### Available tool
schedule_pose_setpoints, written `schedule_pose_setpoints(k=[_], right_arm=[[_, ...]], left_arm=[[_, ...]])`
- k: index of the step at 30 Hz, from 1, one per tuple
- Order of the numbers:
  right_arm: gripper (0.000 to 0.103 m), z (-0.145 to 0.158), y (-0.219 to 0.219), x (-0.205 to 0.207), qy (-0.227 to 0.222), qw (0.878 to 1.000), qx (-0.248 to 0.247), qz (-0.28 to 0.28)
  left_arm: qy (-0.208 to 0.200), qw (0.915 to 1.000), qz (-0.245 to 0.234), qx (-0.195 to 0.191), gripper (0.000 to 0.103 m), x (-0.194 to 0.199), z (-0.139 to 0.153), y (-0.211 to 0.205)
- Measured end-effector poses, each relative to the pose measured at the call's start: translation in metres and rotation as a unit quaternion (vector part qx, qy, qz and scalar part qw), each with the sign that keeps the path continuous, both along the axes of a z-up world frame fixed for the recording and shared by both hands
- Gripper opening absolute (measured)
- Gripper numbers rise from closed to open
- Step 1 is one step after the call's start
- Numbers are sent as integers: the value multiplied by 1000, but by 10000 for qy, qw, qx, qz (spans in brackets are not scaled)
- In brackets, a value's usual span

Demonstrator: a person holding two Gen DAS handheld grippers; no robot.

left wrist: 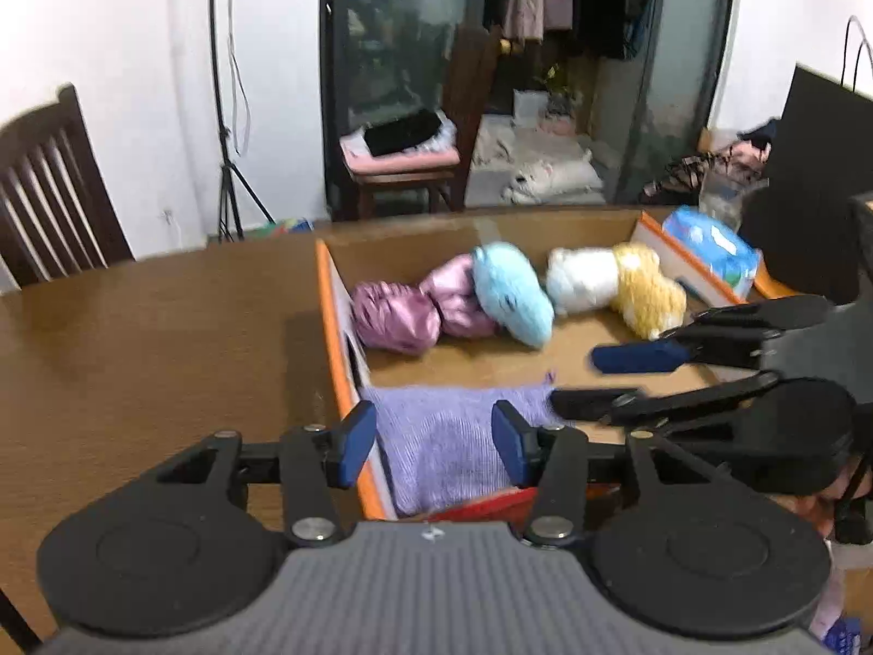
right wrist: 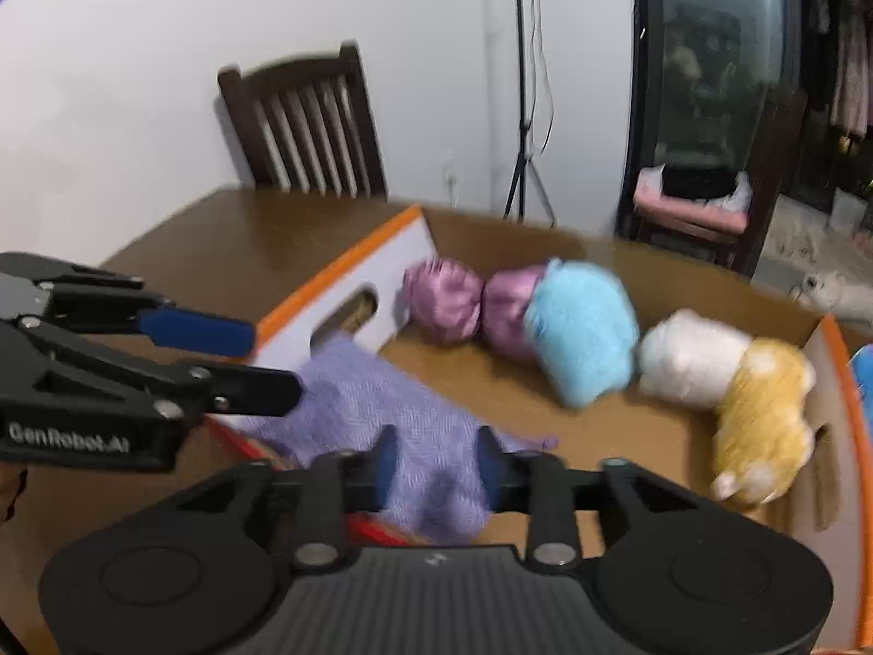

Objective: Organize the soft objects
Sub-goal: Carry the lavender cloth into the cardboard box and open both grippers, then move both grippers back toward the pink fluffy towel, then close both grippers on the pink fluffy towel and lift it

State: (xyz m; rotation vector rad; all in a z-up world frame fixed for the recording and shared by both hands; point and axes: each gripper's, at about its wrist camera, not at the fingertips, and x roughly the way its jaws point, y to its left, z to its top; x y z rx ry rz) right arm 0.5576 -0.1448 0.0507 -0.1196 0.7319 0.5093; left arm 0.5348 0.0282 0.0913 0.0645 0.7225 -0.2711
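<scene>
Both grippers hover over the box's near end, left gripper and right gripper each part-open, gripping nothing. The purple cloth lies beneath them. At twelve o'clock sit plush toys; a chair stands at ten

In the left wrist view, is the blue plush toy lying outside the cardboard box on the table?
No, the blue plush toy lies inside the cardboard box, leaning on the pink satin bundle next to it.

The brown wooden table carries an orange-rimmed cardboard box, which sits toward three o'clock in the left wrist view.
</scene>
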Motion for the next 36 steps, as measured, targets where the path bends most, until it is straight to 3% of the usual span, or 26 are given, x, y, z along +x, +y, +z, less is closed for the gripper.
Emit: schedule_pose_setpoints(k=[4, 7, 9, 13, 17, 21, 26, 31, 36], right_arm=[[38, 45, -21, -28, -660, 9978, -4, -112], [49, 84, -49, -62, -1125, 9936, 5, -138], [57, 102, -72, -89, -1367, 9904, 67, -205], [59, 112, -111, -142, -1587, 9871, 123, -195], [65, 95, -141, -193, -1694, 9845, 381, -252], [70, 56, -169, -249, -1614, 9831, 734, -465], [70, -3, -191, -297, -1243, 9855, 698, -921], [70, -28, -205, -291, -774, 9852, 1156, -1000], [69, -27, -201, -252, -695, 9813, 1560, -889]], left_arm=[[-455, 9989, 77, -62, 55, -31, 38, 4], [-886, 9960, 75, -103, 62, -73, 60, 1], [-1099, 9939, 51, -107, 69, -101, 67, -7], [-1533, 9875, -260, -273, 76, -159, 66, -27], [-1583, 9856, -263, -532, 77, -209, 43, -48], [-1535, 9866, -349, -431, 80, -255, 3, -68], [-872, 9933, -266, -706, 80, -286, -38, -74], [-616, 9950, -413, -667, 80, -268, -50, -88], [-190, 9902, -616, -1236, 78, -225, -62, -99]])
